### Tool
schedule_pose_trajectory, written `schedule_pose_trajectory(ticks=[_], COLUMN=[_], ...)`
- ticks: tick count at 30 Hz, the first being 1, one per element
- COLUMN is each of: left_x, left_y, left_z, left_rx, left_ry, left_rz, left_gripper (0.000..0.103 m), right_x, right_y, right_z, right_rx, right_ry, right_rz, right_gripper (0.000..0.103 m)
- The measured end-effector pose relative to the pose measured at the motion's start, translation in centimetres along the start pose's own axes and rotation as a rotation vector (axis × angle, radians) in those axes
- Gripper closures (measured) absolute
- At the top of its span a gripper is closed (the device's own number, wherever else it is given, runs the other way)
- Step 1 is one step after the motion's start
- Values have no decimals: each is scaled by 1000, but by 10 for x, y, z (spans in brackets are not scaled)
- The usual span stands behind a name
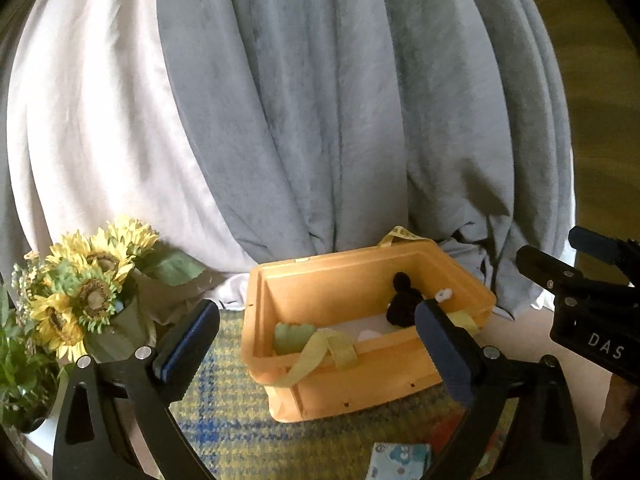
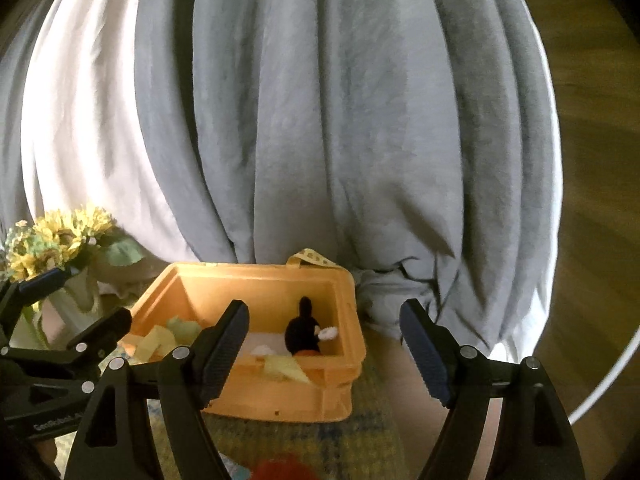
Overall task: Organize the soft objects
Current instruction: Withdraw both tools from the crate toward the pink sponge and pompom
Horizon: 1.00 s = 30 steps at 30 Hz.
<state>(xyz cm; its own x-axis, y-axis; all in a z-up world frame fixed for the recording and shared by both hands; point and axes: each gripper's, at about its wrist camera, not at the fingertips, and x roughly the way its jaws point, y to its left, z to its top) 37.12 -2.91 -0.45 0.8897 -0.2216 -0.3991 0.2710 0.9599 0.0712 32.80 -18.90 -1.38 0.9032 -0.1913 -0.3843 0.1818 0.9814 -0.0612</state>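
An orange bin stands on a yellow-and-blue plaid cloth. Inside it lie a black soft toy, pale green and yellow cloths and a white piece. A yellow strap hangs over its near wall. My left gripper is open, held back from the bin with nothing between its fingers. My right gripper is open and empty too, just short of the bin's right end. A patterned blue cloth and something red lie close below.
Grey curtains with a white sheer hang right behind the bin. A vase of sunflowers stands at the left beside green leaves. The other gripper shows at the right edge and at the left edge.
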Motion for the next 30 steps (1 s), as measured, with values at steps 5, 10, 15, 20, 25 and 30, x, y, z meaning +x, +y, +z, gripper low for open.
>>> schedule_pose_trajectory(ticks=[5, 10, 15, 20, 25, 30], left_x=[-20, -38, -53, -67, -76, -82], left_y=[1, 1, 3, 7, 11, 14], left_z=[-8, -19, -31, -44, -57, -69], left_rx=[-8, 3, 20, 33, 58, 105], left_ry=[-2, -2, 10, 24, 43, 45], left_rz=[-17, -31, -44, -61, -94, -132], left_gripper=[2, 2, 2, 2, 2, 2], right_x=[-27, -50, -68, -83, -97, -106], right_y=[3, 5, 8, 13, 19, 24], right_z=[-8, -17, -28, -42, -56, -72], right_rx=[5, 10, 25, 42, 59, 102], right_ry=[-10, -16, -10, 8, 33, 67], right_rz=[-26, -45, -52, -56, -71, -100], right_gripper=[25, 25, 25, 25, 25, 25])
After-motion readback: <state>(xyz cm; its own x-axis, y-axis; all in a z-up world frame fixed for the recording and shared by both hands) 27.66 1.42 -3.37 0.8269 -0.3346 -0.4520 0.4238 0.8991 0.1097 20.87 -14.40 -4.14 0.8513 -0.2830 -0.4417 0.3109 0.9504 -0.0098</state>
